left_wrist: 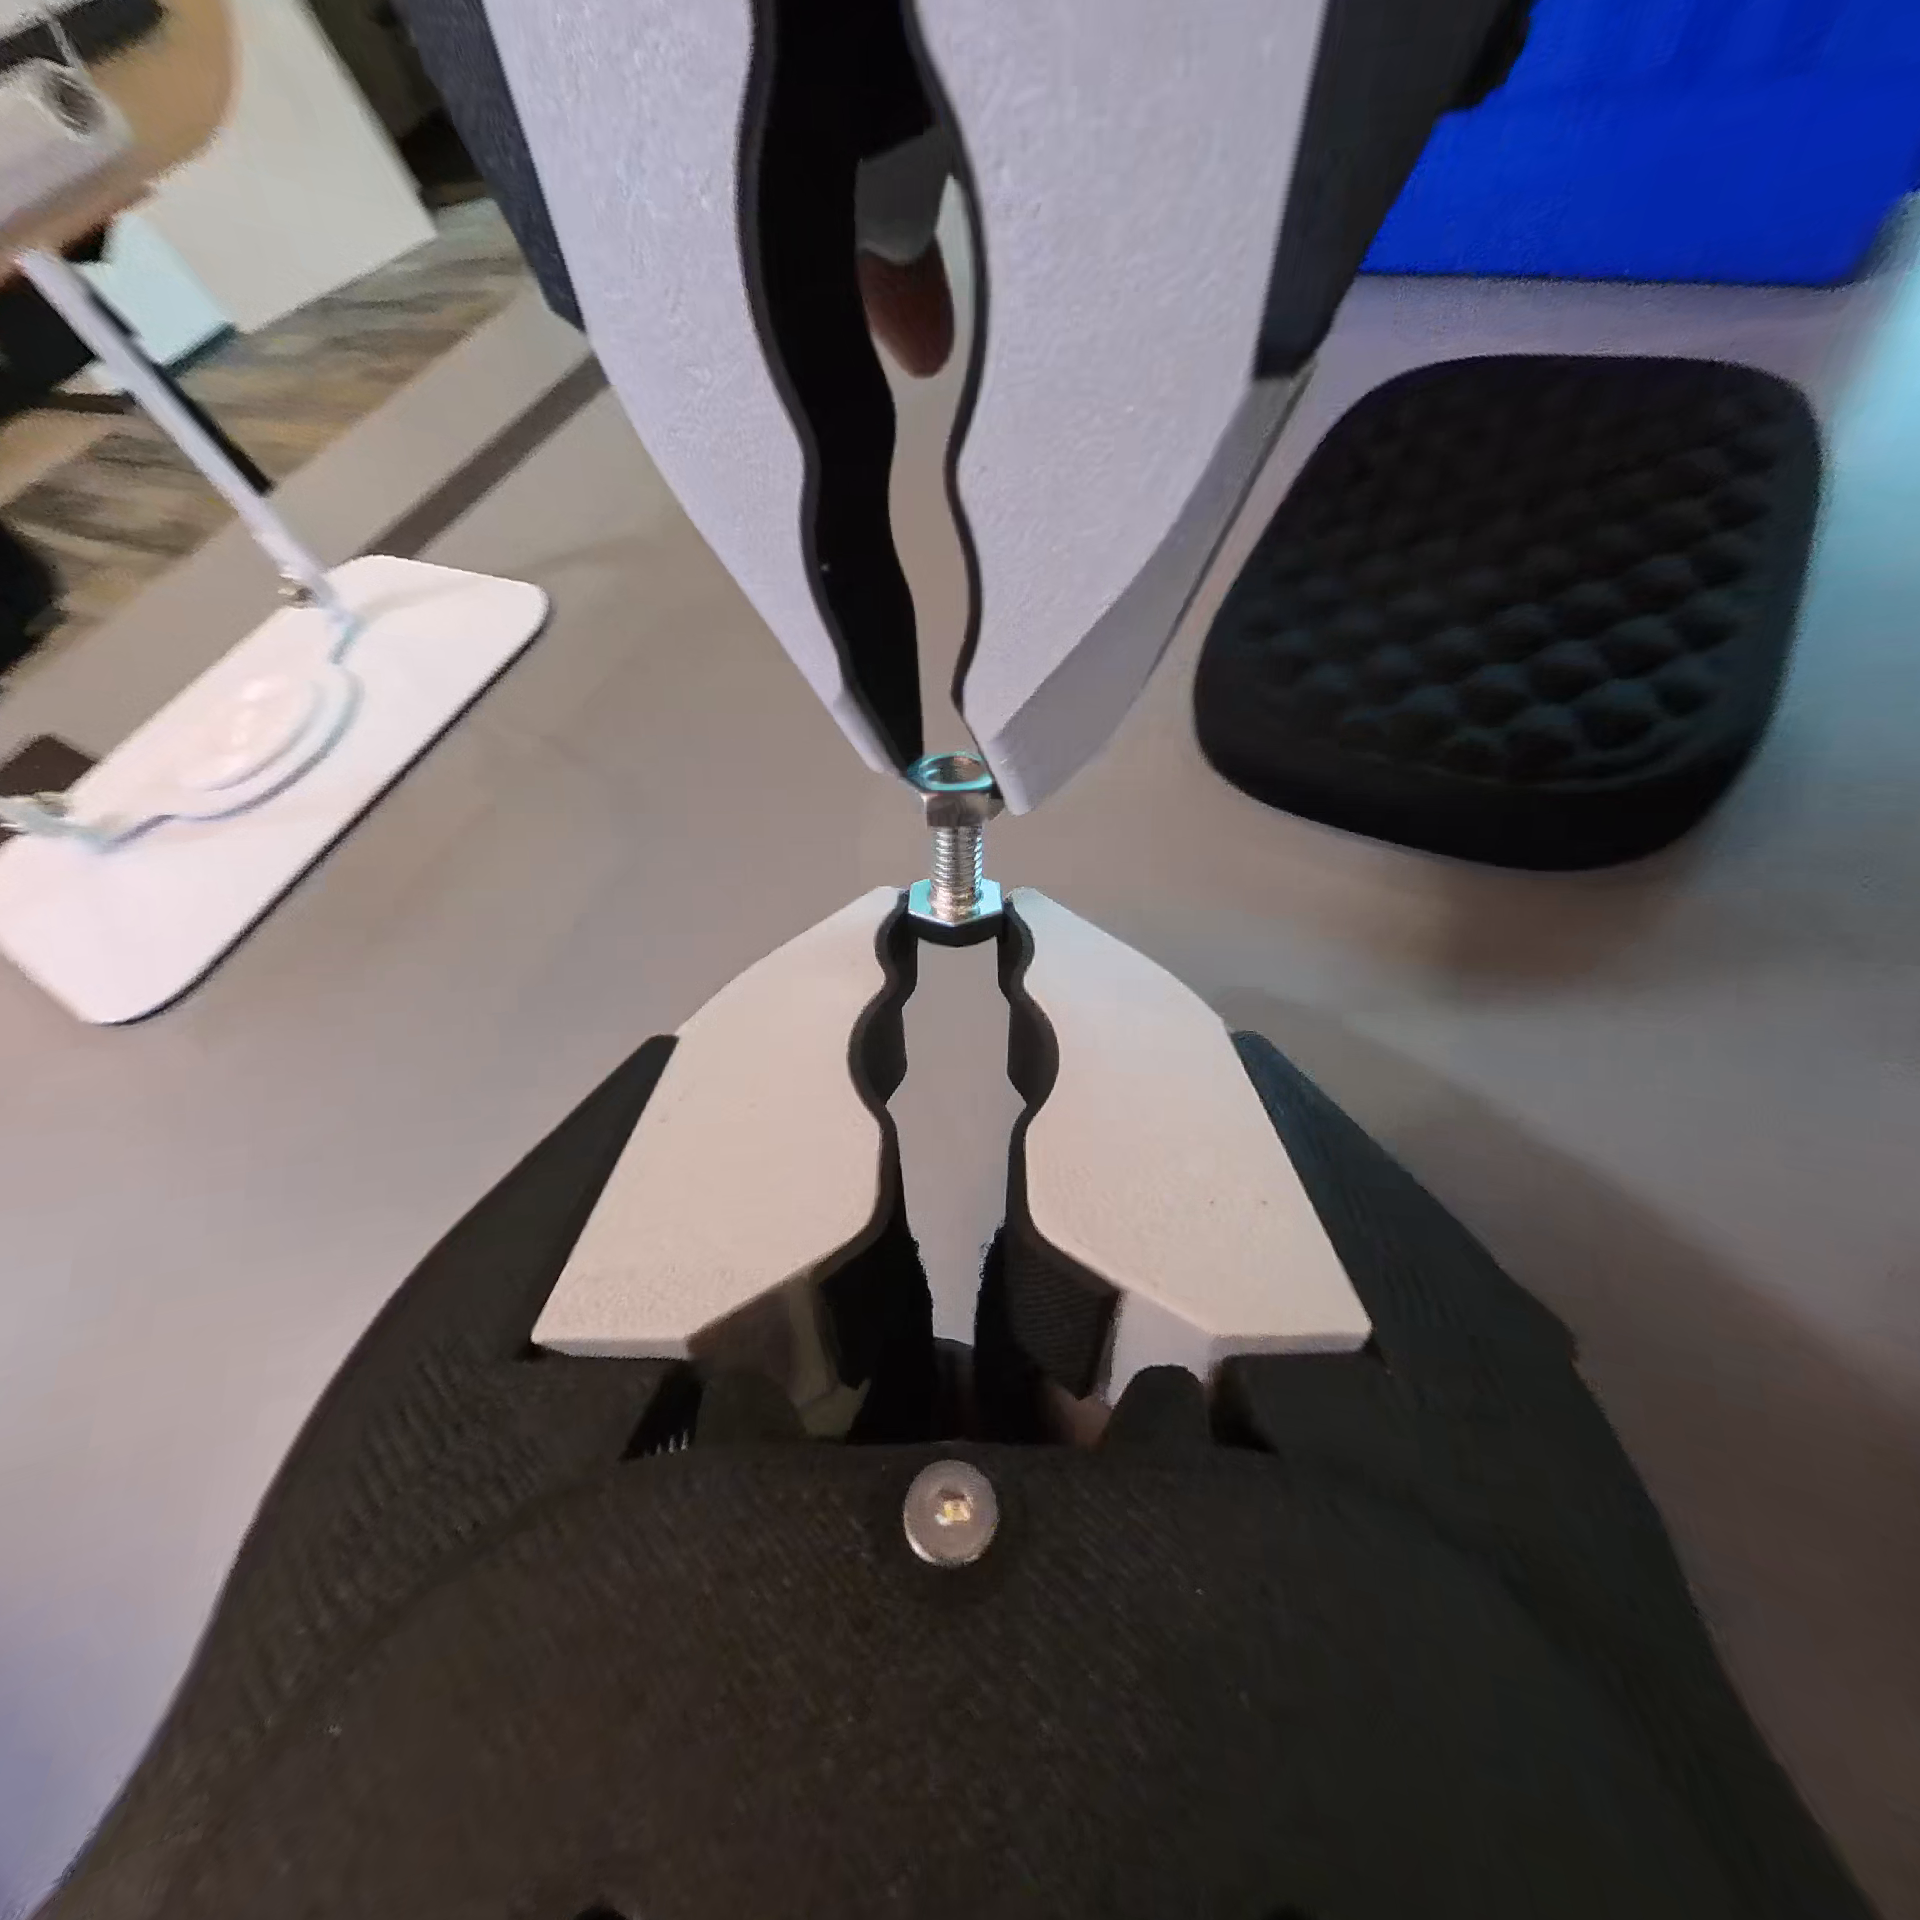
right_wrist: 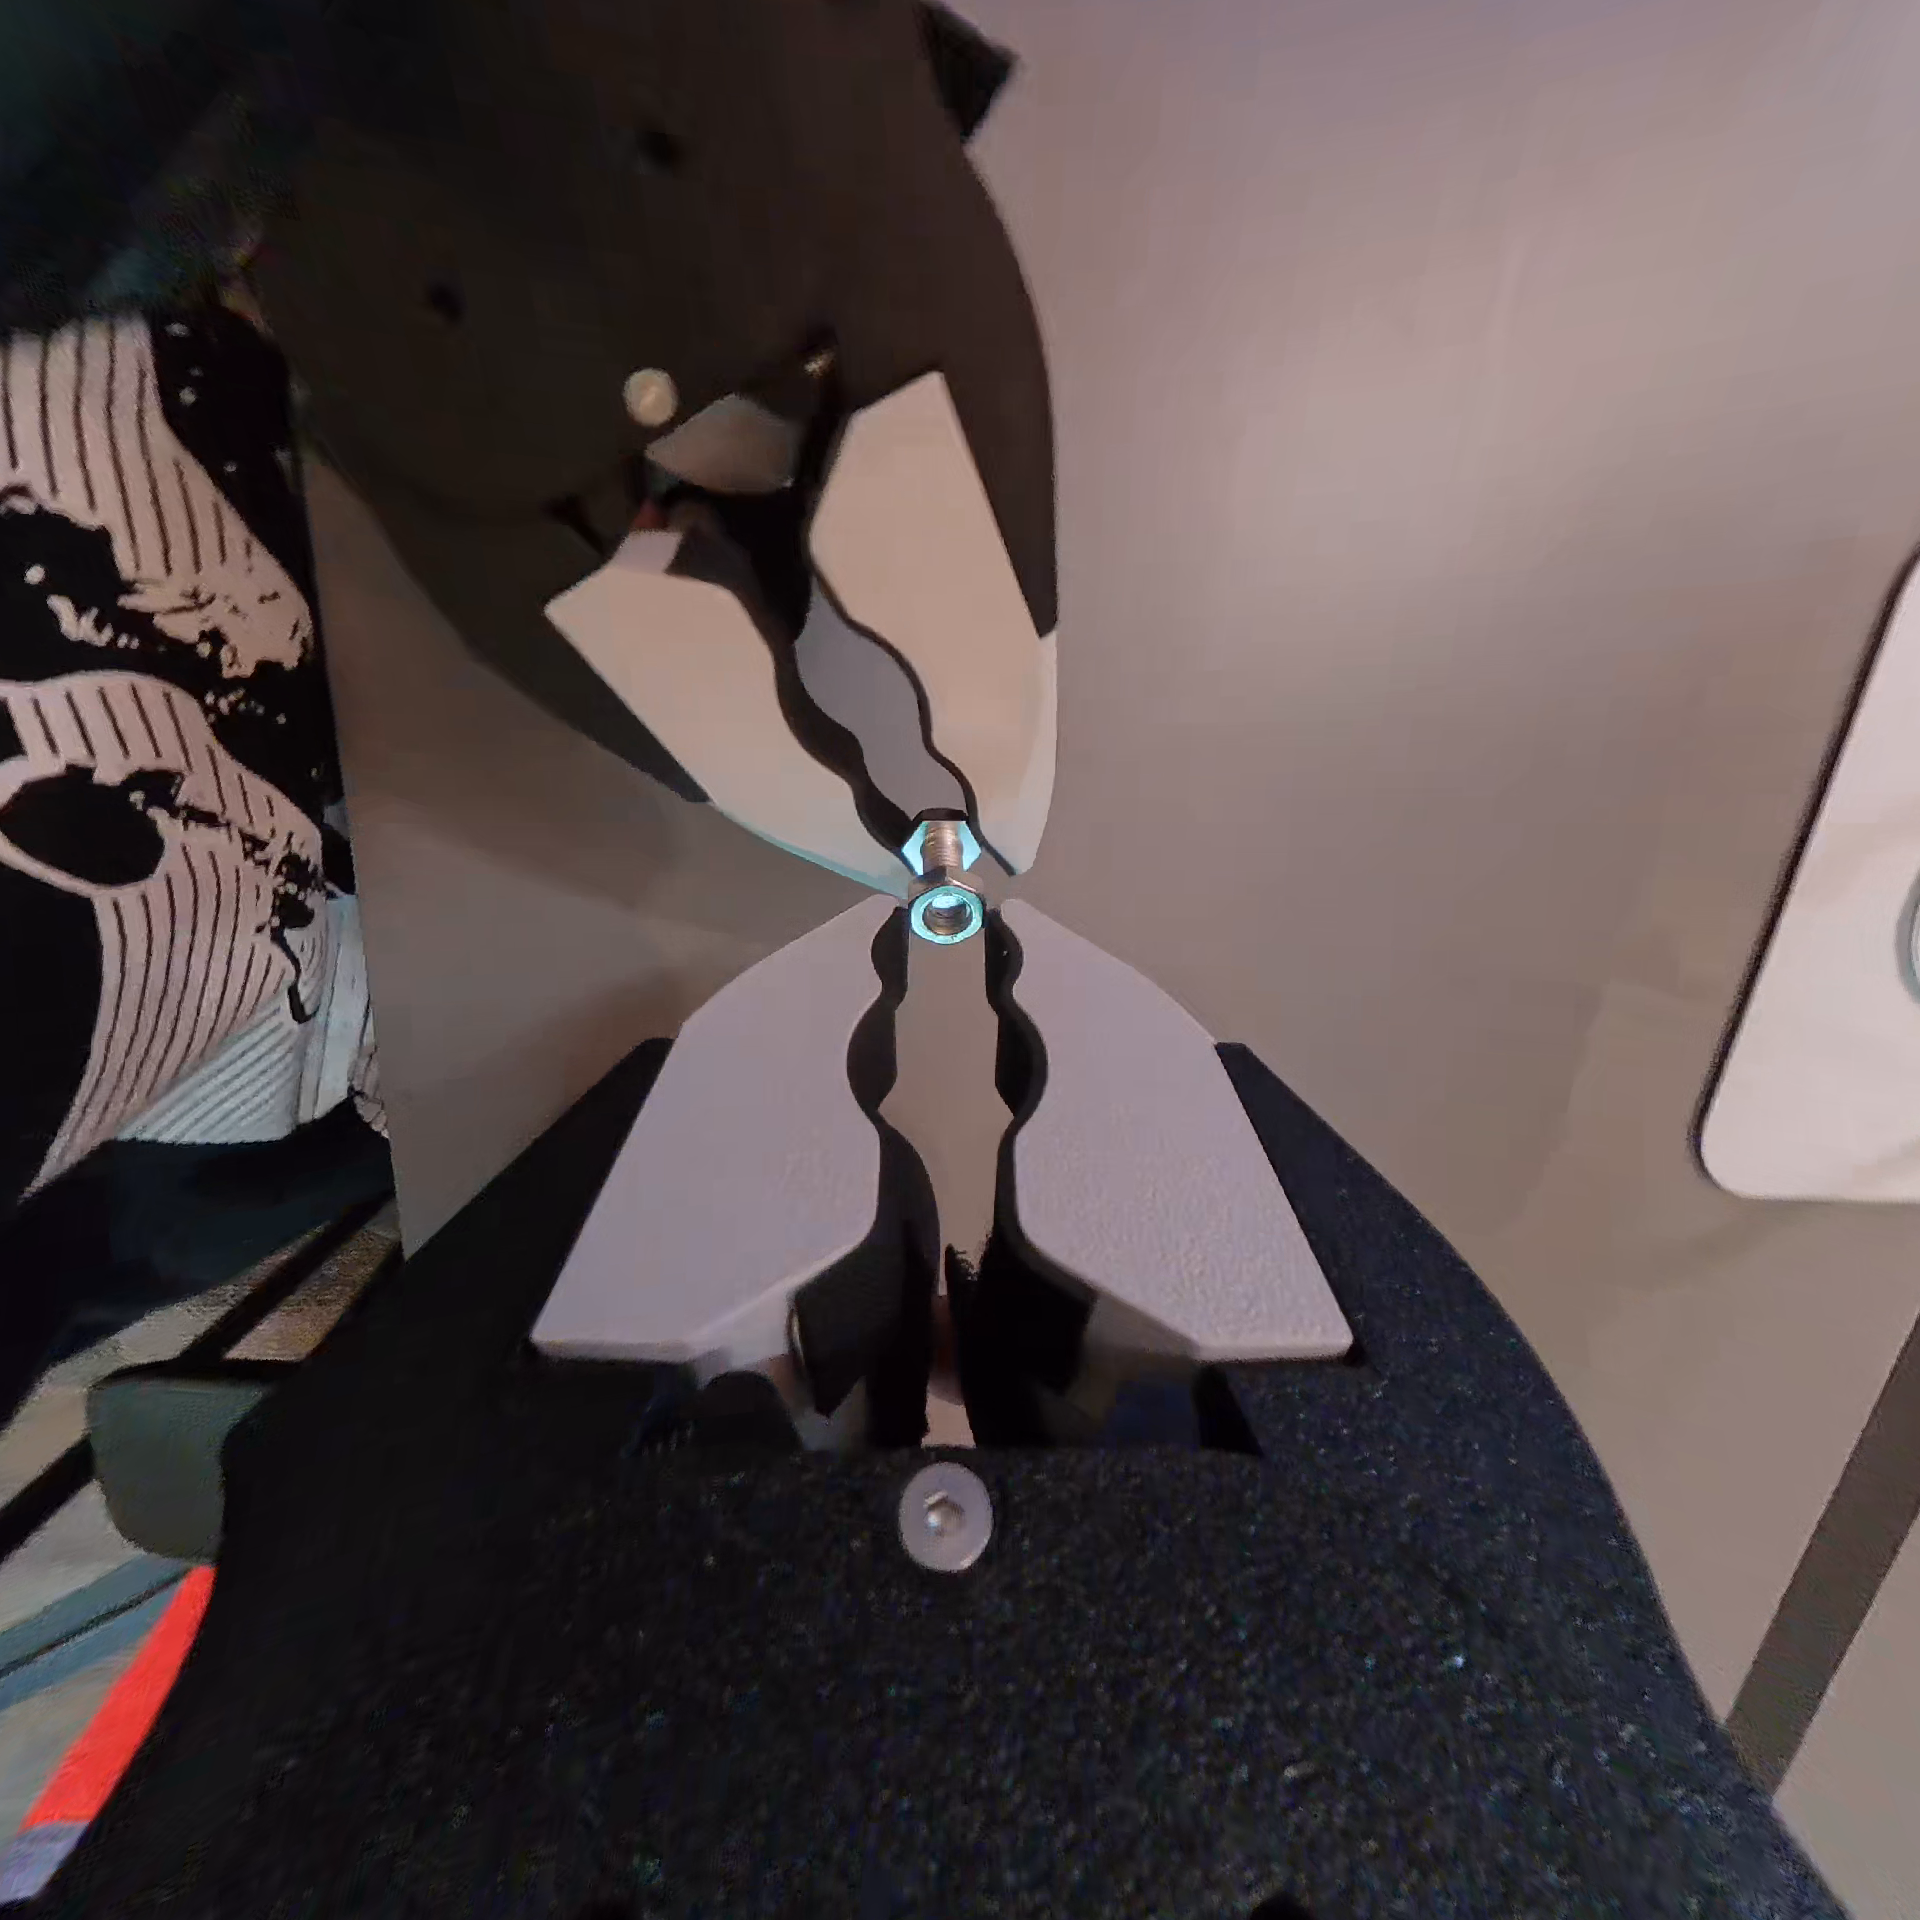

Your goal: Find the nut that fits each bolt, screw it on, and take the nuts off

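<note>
I see the bolt [left_wrist: 948,860] held in the air above the table [left_wrist: 623,1039], its head pinched in my left gripper [left_wrist: 953,920]. My right gripper [right_wrist: 943,916], coming in from 12 o'clock, is closed on the nut [right_wrist: 943,918] at the thread's tip. A black mat [left_wrist: 1507,623] lies at 2 o'clock, a white stand [left_wrist: 260,790] at 10.

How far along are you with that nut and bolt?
Done: a nut sits at the tip of its bolt. In hand: the right gripper pinches the nut and the left gripper the bolt's head end, jaws shut on each. Left: bare thread shows between them, so the nut is not wound down. Whether it is going on or coming off, I cannot tell.
</note>
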Available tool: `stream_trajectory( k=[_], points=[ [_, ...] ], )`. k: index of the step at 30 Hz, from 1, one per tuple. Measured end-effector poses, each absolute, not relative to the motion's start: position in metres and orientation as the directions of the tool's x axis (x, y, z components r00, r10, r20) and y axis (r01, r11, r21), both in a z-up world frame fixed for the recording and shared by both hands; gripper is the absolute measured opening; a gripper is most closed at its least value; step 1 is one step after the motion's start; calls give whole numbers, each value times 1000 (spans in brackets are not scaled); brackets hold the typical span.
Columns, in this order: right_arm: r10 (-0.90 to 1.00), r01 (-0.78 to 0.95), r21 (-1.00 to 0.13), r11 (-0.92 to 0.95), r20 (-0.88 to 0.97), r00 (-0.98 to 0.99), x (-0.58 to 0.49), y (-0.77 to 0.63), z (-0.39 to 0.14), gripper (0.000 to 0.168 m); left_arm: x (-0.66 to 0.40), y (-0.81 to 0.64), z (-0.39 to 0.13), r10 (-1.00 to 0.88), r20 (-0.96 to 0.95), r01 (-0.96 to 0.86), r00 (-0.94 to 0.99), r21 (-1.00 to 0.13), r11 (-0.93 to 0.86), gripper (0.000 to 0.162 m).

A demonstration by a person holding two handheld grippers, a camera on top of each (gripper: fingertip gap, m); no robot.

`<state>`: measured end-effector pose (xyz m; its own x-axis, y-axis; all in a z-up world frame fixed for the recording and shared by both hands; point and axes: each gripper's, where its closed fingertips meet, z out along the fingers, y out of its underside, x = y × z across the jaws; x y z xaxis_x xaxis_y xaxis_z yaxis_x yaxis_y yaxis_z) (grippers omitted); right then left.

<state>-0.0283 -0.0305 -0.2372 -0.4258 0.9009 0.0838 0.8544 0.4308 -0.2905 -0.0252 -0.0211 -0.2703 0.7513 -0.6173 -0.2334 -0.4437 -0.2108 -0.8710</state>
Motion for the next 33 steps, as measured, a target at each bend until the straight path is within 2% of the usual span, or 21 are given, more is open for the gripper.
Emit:
stream_trajectory(
  k=[2,5,17,20,22,24,27,28,31,33],
  points=[
    [907,870,-255,421,101,-409,-29,-30,-237,14,-28,-19,-269,-592,-272,-464,759,-863,-199,15],
    [909,879,-231,417,124,-399,-31,-29,-235,14,-27,-19,-268,-603,-220,-418,767,-884,-208,15],
    [907,868,-263,420,153,-393,-35,-30,-222,15,-26,-20,-260,-618,-150,-338,771,-920,-198,15],
    [912,868,-281,409,151,-381,-34,-28,-220,20,-26,-20,-259,-622,-120,-309,774,-929,-205,15],
    [922,849,-359,387,129,-365,-35,-30,-214,28,-26,-21,-255,-631,-95,-277,770,-940,-197,15],
    [937,770,-549,325,75,-341,-41,-36,-202,43,-24,-24,-244,-652,-59,-216,756,-963,-163,15],
    [936,458,-875,155,-18,-351,-46,-49,-176,73,-26,-26,-230,-669,-23,-137,743,-984,-118,15],
    [944,325,-942,90,-24,-330,-44,-47,-169,75,-28,-27,-228,-671,-18,-127,741,-985,-113,15],
    [964,-16,-995,-100,-93,-250,-35,-34,-157,70,-29,-27,-224,-678,-17,-105,735,-990,-89,15],
    [961,-115,-976,-187,-157,-227,-33,-31,-159,63,-30,-28,-221,-681,-18,-92,732,-993,-73,15]
  ],
)
